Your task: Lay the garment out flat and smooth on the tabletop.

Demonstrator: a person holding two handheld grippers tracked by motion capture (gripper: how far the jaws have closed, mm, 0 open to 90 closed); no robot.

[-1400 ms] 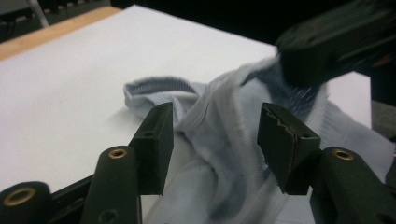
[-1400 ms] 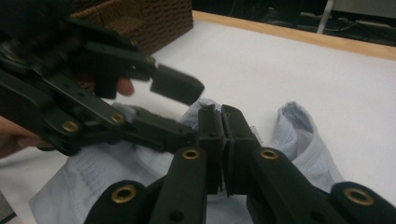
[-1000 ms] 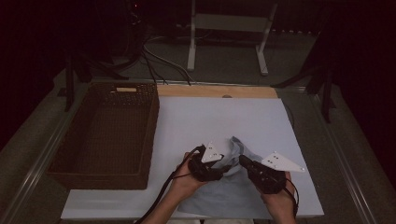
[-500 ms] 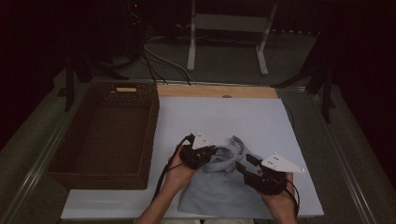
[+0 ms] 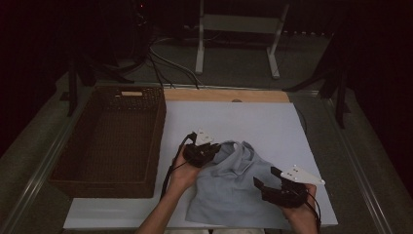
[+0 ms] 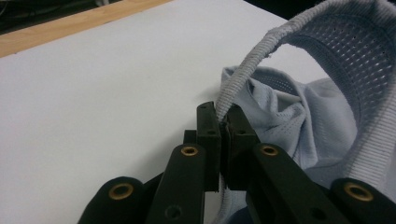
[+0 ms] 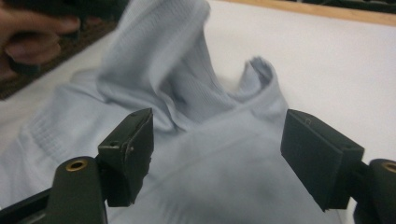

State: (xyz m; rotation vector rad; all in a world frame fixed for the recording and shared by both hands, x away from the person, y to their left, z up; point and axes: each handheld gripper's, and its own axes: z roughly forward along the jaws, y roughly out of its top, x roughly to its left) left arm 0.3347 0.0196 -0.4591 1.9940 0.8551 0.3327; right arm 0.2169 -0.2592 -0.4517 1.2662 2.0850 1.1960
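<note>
Left gripper [image 6: 223, 122]: jaws clamped on ribbed edge of pale blue garment [image 5: 229, 187], lifting it. Right gripper [image 7: 217, 149]: jaws spread wide, nothing held, just above the cloth. Garment lies crumpled on white sheet [image 5: 253, 122], beside wicker basket [image 5: 114, 139].

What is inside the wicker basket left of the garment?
The wicker basket shows only its bare woven floor in the high view. The near wall hides a strip of the floor behind it, so that strip cannot be checked.

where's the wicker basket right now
In the high view the wicker basket sits at the table's left side, beside the white mat, left of the left gripper.
</note>
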